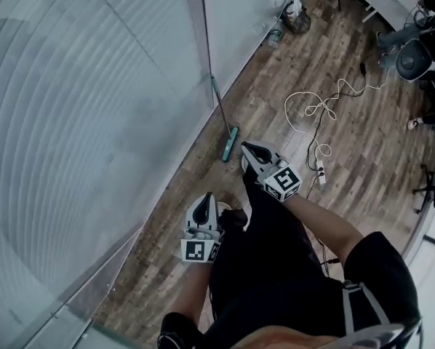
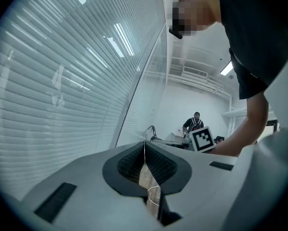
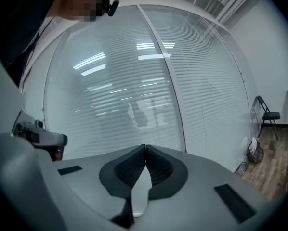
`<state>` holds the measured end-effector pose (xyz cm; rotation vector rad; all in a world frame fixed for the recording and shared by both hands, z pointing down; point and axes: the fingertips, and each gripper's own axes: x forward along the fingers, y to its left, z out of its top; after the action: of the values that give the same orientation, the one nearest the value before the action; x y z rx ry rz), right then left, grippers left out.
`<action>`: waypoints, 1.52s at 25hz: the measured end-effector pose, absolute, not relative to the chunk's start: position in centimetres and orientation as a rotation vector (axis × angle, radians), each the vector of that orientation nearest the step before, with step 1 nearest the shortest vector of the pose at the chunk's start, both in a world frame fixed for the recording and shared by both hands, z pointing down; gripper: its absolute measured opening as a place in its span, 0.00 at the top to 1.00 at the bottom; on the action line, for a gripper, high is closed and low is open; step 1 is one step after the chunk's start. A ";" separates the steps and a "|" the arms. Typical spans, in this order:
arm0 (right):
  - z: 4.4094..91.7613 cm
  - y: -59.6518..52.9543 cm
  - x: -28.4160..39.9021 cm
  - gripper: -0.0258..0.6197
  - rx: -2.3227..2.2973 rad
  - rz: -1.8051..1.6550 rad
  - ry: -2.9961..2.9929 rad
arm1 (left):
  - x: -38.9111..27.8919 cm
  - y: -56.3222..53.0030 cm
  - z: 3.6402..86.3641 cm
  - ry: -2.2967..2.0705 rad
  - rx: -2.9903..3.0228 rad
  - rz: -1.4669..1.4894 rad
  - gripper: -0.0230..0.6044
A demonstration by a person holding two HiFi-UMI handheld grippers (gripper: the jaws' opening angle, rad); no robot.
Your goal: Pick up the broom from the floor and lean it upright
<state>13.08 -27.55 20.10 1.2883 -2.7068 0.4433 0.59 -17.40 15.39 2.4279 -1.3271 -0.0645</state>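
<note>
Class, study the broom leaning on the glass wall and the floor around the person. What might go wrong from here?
1. The broom rests only against the smooth glass wall, its head on the wood floor; with the left gripper and right gripper both shut and empty, it may slide and fall.
2. The white cable loops across the floor beside the person, a likely trip hazard.

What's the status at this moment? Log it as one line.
broom: upright, leaning on glass wall | left gripper: shut, empty | right gripper: shut, empty | both grippers clear of broom
</note>
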 end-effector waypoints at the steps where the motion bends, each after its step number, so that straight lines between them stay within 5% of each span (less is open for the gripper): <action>1: 17.3 -25.8 12.5 0.93 1.261 0.430 -2.730 | 0.0 -16.3 13.7 -1.345 2.428 -0.068 0.93; 10: -0.8 -16.6 4.2 0.93 1.188 0.297 -2.886 | -6.4 -13.9 -0.4 -1.598 2.477 -0.140 0.93; 16: -2.9 -14.4 1.9 0.93 1.013 0.195 -2.946 | -7.0 -12.9 -4.7 -1.841 2.409 -0.148 0.93; 38: -12.3 -12.5 9.0 0.93 0.976 -0.004 -3.114 | 3.1 -10.9 -8.9 -1.825 2.343 -0.168 0.93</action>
<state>8.98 -12.50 -12.27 0.9759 -3.1137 -0.0042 3.11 -10.88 -8.90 2.3433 -1.8246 -0.1682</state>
